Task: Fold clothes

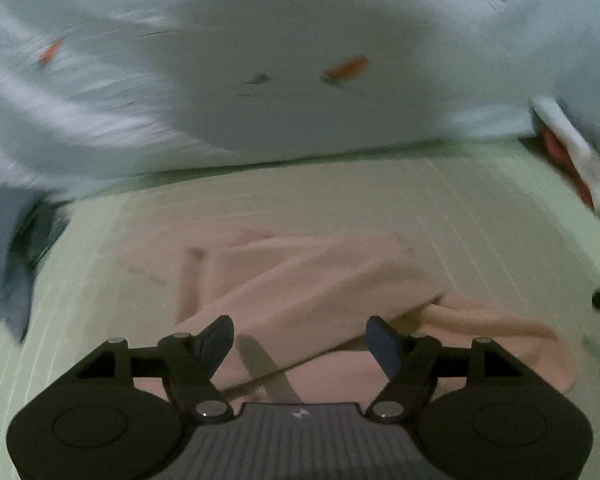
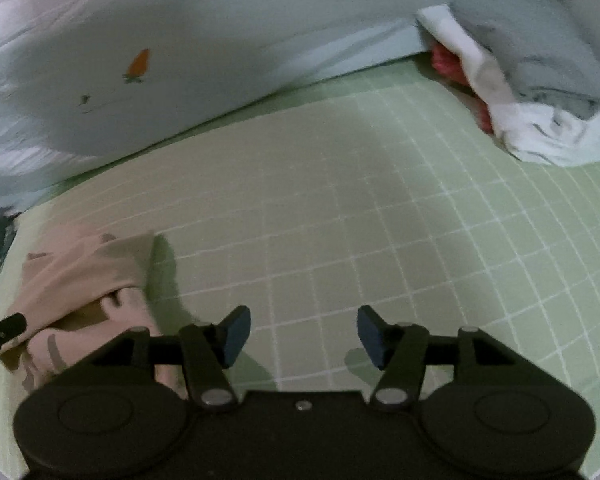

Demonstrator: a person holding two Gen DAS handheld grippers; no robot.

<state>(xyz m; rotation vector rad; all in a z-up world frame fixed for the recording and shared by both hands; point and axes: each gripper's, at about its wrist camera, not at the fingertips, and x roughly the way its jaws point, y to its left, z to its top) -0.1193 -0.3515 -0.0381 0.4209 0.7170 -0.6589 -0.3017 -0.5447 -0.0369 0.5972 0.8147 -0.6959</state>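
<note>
A pink garment (image 1: 308, 280) lies partly folded on the green grid mat (image 1: 480, 208). My left gripper (image 1: 300, 340) is open just above its near edge, with nothing between the fingers. The view is blurred. In the right wrist view the same pink garment (image 2: 84, 280) lies at the left of the mat (image 2: 340, 220). My right gripper (image 2: 304, 334) is open and empty over bare mat, to the right of the garment. A black tip of the left gripper (image 2: 4, 326) shows at the left edge.
A pale blue blanket with carrot prints (image 2: 180, 60) lies along the mat's far edge. A pile of white, grey and red clothes (image 2: 532, 100) lies at the far right. Dark grey cloth (image 1: 4, 248) lies off the mat's left edge.
</note>
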